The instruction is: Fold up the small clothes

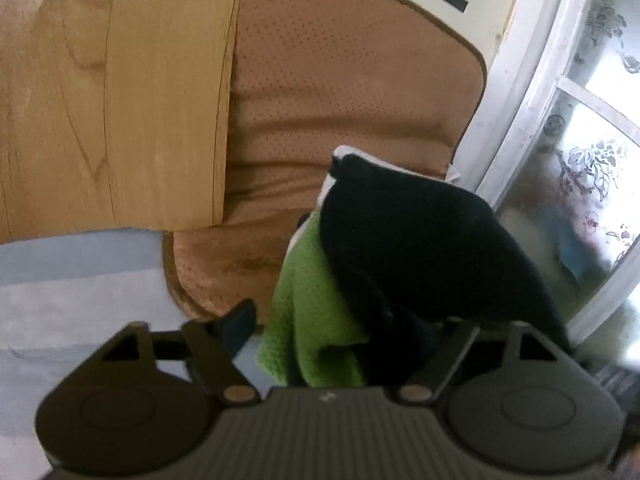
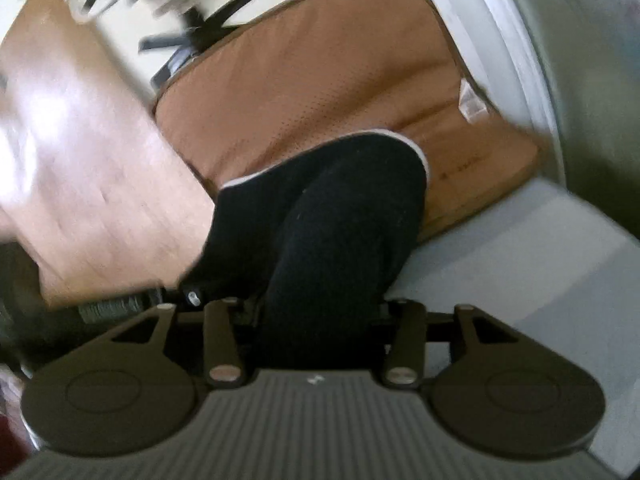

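A brown cushion [image 1: 340, 80] lies beside a wooden board [image 1: 112, 92], with a window frame [image 1: 520, 92] close by and a grey sheet [image 2: 540, 260] underneath. Cloth covers both sets of tongs' tips. The left gripper [image 1: 336, 344] is clamped on a black garment [image 1: 420, 248] and green cloth [image 1: 312, 304]; the right gripper [image 2: 316, 320] pinches the same white-trimmed black garment [image 2: 340, 220], bunched above the cushion [image 2: 320, 72].

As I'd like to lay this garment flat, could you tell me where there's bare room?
The brown cushion is bare beyond the black garment, up to its far edge. The grey surface beside it is bare too. Near the window, the green cloth crowds things.
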Action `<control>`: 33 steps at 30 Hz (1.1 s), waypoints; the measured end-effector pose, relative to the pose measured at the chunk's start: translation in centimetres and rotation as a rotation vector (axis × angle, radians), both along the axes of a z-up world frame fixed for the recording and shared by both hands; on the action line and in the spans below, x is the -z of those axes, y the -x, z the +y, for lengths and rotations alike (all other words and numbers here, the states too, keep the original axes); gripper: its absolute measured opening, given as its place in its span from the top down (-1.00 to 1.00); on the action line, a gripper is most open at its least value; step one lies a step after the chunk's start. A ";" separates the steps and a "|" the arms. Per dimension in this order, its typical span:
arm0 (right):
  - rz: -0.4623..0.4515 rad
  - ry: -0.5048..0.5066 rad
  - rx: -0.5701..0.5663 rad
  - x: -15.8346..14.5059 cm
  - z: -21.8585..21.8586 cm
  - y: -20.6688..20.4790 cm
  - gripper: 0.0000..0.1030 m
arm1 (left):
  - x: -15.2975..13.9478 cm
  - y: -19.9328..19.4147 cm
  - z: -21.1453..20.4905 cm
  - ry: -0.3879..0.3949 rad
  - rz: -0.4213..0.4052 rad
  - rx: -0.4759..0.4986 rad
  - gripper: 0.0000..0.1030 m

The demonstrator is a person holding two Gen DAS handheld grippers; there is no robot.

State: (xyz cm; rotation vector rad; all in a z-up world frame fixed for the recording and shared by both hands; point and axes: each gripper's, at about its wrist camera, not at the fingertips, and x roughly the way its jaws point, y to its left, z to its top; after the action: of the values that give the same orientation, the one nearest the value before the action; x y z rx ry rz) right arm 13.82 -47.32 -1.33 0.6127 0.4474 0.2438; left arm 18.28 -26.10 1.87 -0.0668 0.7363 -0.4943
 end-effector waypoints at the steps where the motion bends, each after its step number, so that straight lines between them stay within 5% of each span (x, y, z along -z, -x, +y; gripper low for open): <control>1: -0.023 -0.010 -0.001 -0.1 -0.4 0.1 -0.02 | 0.0 0.3 0.1 -0.005 -0.015 -0.012 -0.60; 7: -0.035 0.091 0.075 -0.4 0.5 1.4 -0.23 | -2.4 4.4 2.8 -0.070 -0.111 -0.101 -0.56; 11: -0.014 0.220 0.255 -1.0 1.4 2.9 -0.46 | -2.9 8.7 5.0 -0.181 -0.181 -0.138 -0.58; 22: -0.051 0.150 0.318 0.5 9.5 16.7 -0.65 | -0.1 19.6 11.3 -0.316 -0.205 -0.151 -0.84; 33: 0.012 0.192 0.417 2.1 15.7 20.0 -0.73 | 0.6 24.0 16.0 -0.316 -0.204 -0.199 -0.97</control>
State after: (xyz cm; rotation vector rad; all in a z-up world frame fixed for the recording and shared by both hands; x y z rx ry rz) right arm -6.14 -31.63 -3.45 0.5055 0.3399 -0.1978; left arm -5.74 -10.12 1.23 0.2014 0.5924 -0.1876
